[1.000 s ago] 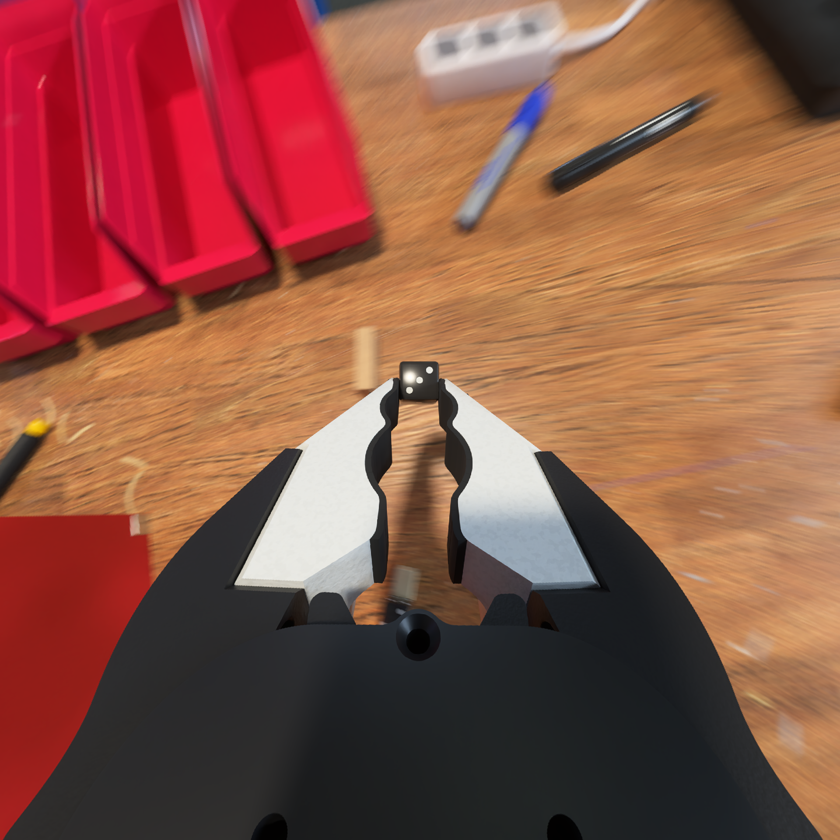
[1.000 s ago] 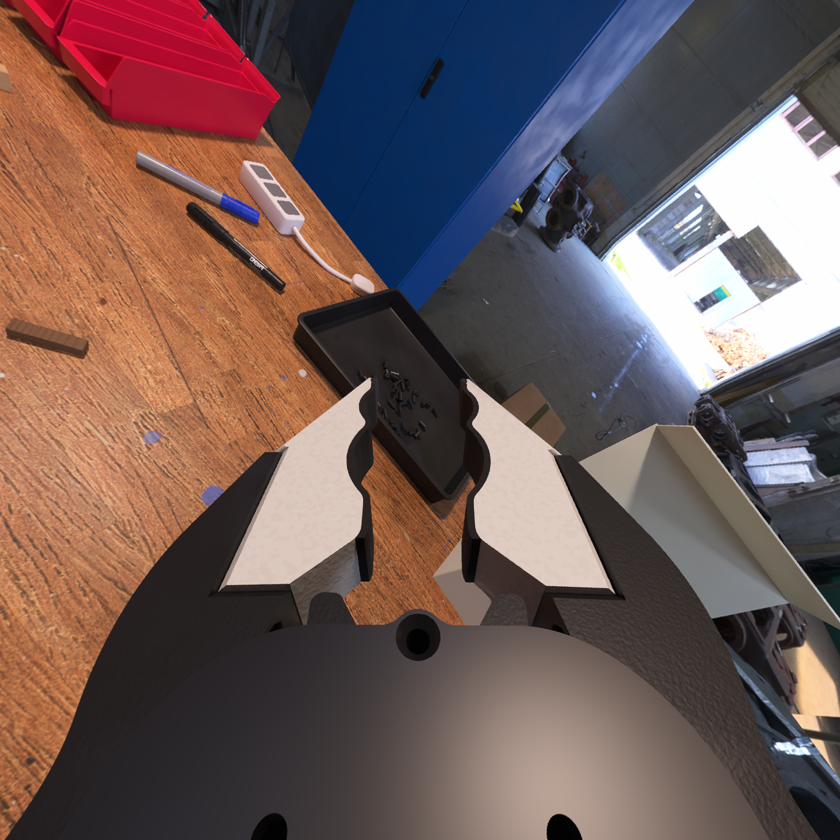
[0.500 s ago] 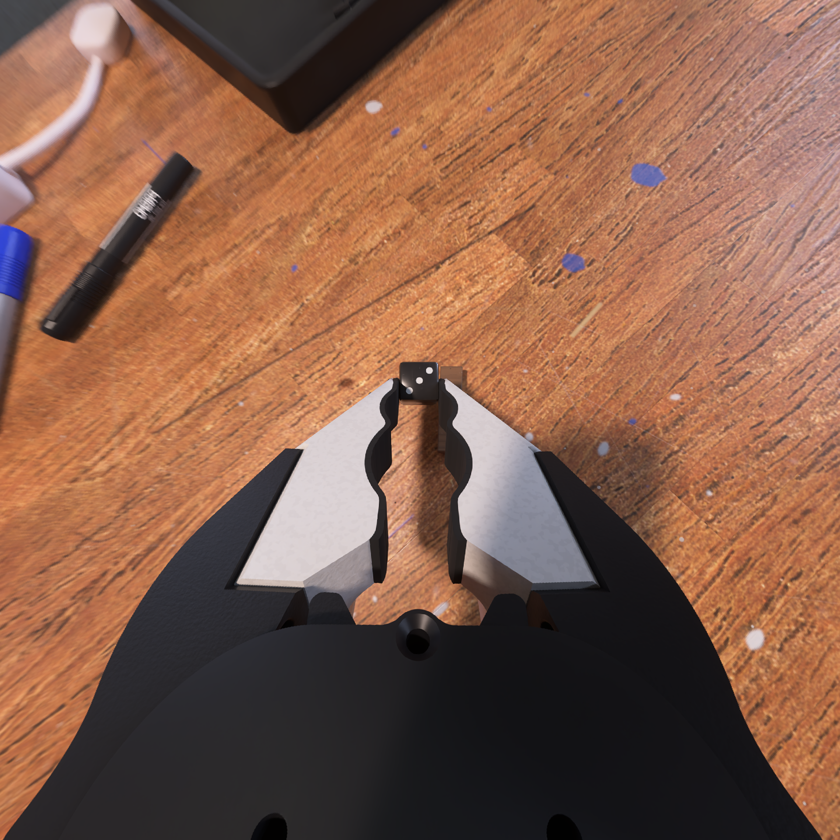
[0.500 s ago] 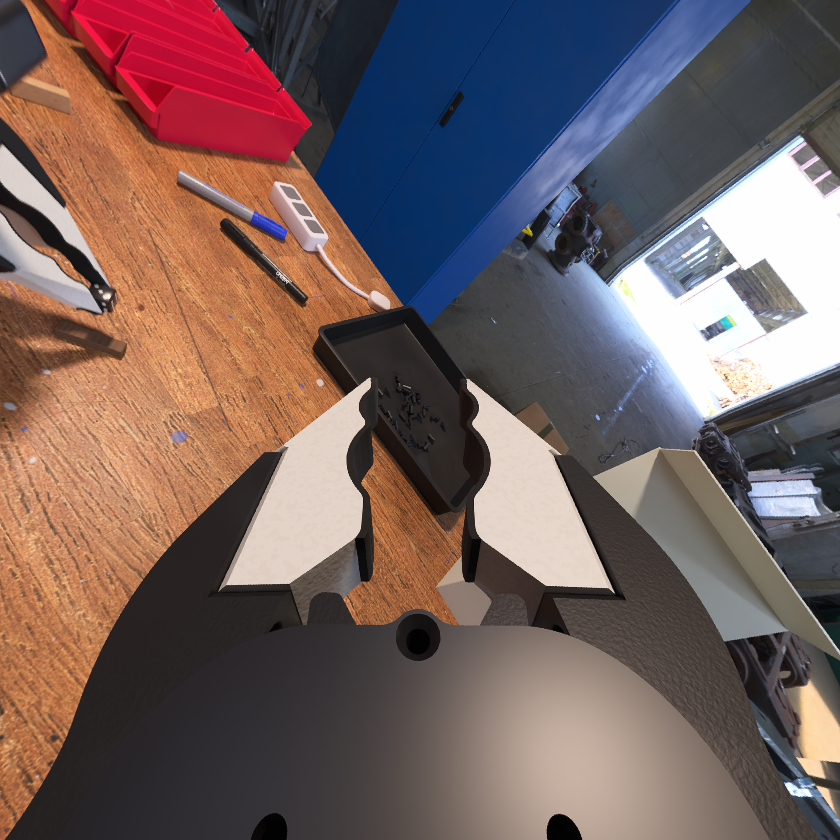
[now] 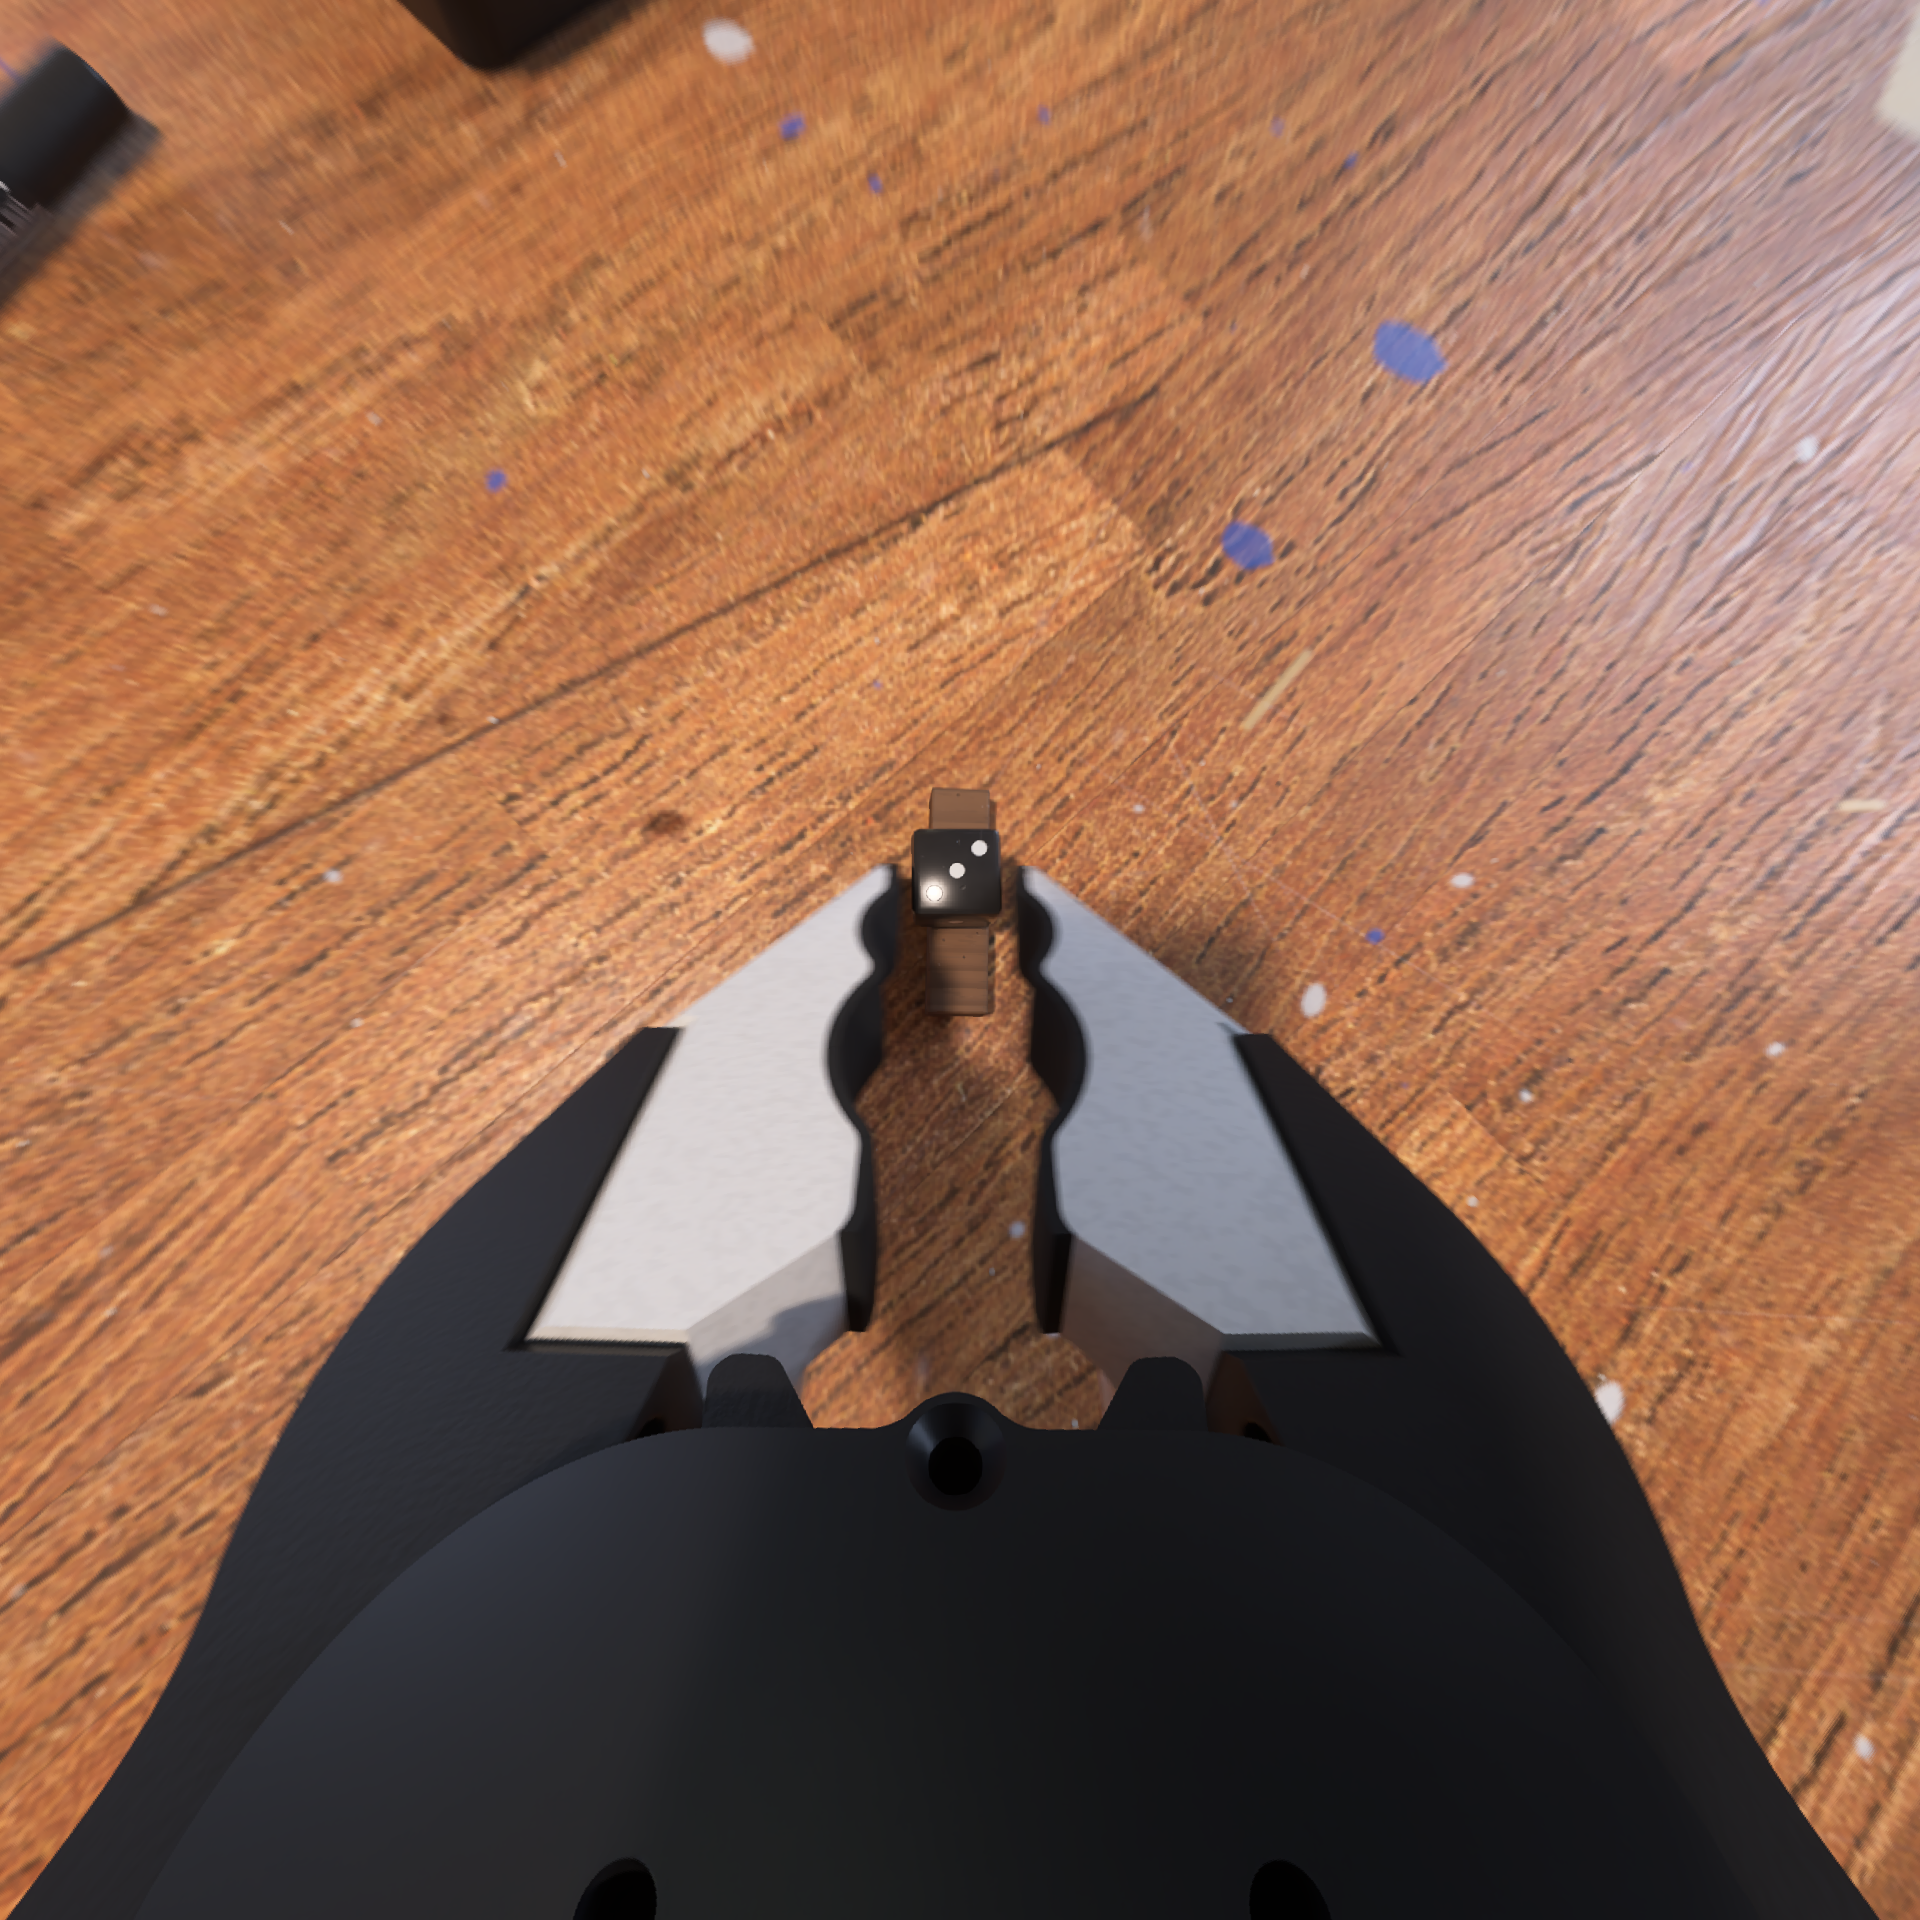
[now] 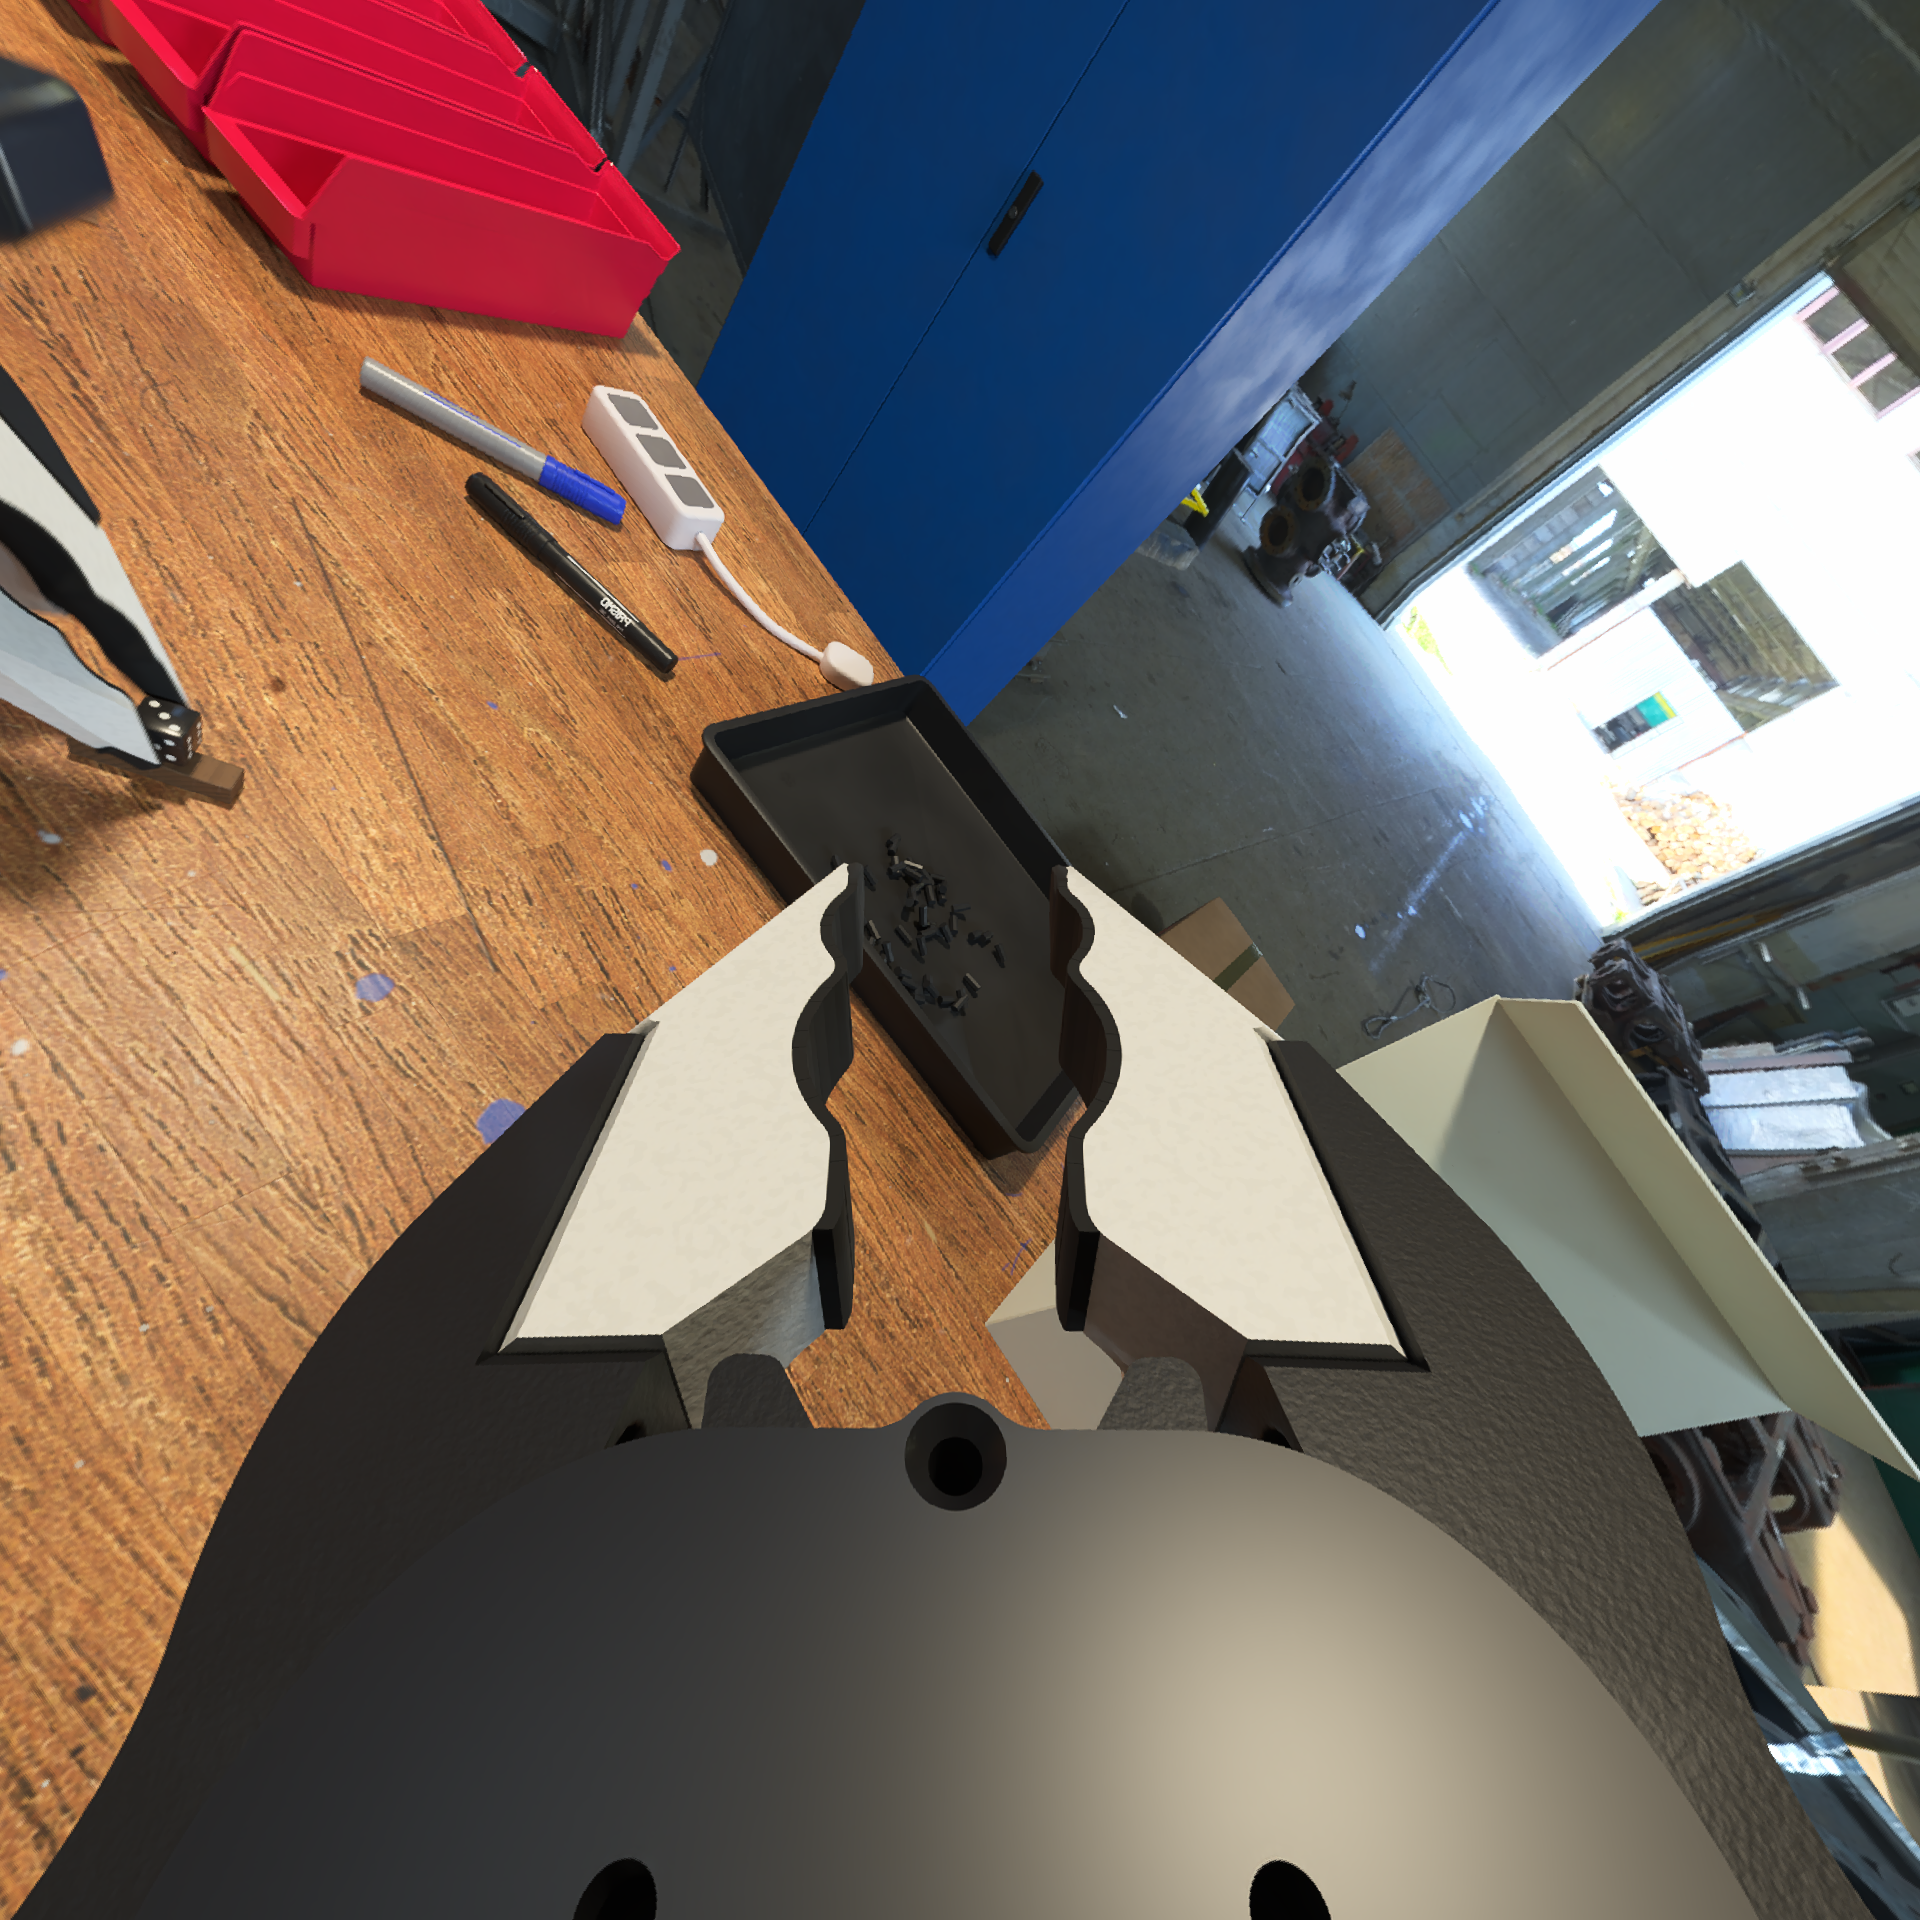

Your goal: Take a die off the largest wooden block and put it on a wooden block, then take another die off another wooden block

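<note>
A black die [image 5: 956,876] with white pips sits on a small dark brown wooden block [image 5: 961,971] that lies on the wooden table. My left gripper [image 5: 958,883] straddles the die with its jaws slightly parted, a thin gap on each side of the die. In the right wrist view the die [image 6: 171,730] rests on the same block [image 6: 216,777] at the far left, with the left gripper's fingers [image 6: 94,665] beside it. My right gripper [image 6: 956,883] is open and empty, held above the table's right edge.
A black tray [image 6: 748,800] holding several small dark screws lies under the right gripper by the table edge. A black marker [image 6: 571,571], a blue-capped marker [image 6: 488,442], a white power strip [image 6: 655,462] and red bins [image 6: 436,197] lie farther back.
My left gripper came down with the die onto the small brown block and its jaws parted slightly off the die. The right gripper shifted only a little.
</note>
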